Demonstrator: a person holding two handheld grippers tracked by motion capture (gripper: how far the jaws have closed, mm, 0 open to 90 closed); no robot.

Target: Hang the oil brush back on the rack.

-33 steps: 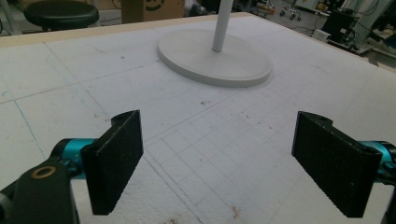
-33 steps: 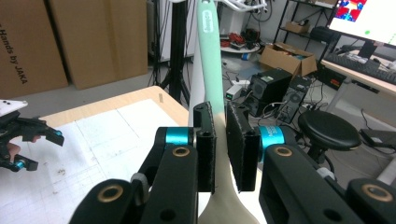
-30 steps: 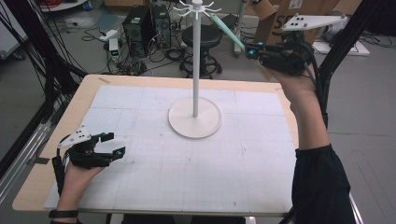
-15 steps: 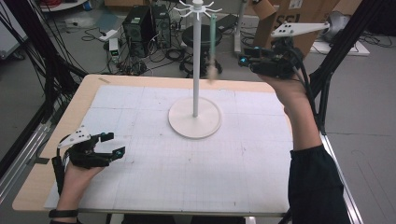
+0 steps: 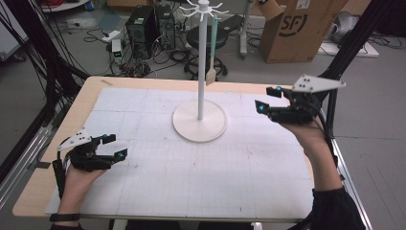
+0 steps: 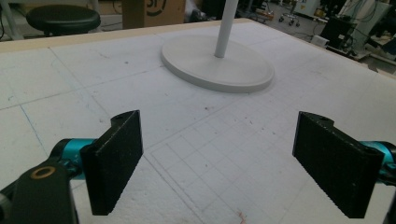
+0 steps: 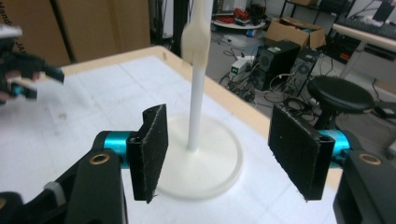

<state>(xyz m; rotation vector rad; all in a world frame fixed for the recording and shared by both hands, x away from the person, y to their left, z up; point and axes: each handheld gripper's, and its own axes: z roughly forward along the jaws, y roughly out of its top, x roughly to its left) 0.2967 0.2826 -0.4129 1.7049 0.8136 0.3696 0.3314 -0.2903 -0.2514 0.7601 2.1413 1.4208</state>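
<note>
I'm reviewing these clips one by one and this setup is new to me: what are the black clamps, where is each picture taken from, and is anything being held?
A person holds a hand-operated two-jaw clamp in each hand: the left gripper and the right gripper. The high view looks down over the table. The other two pictures come from cameras riding on each gripper, looking along its black jaws. On the table stands a white hook stand, with a pale-handled brush hanging from a top hook. Both grippers are open and hold nothing; the right one's jaws have just been opening.
</note>
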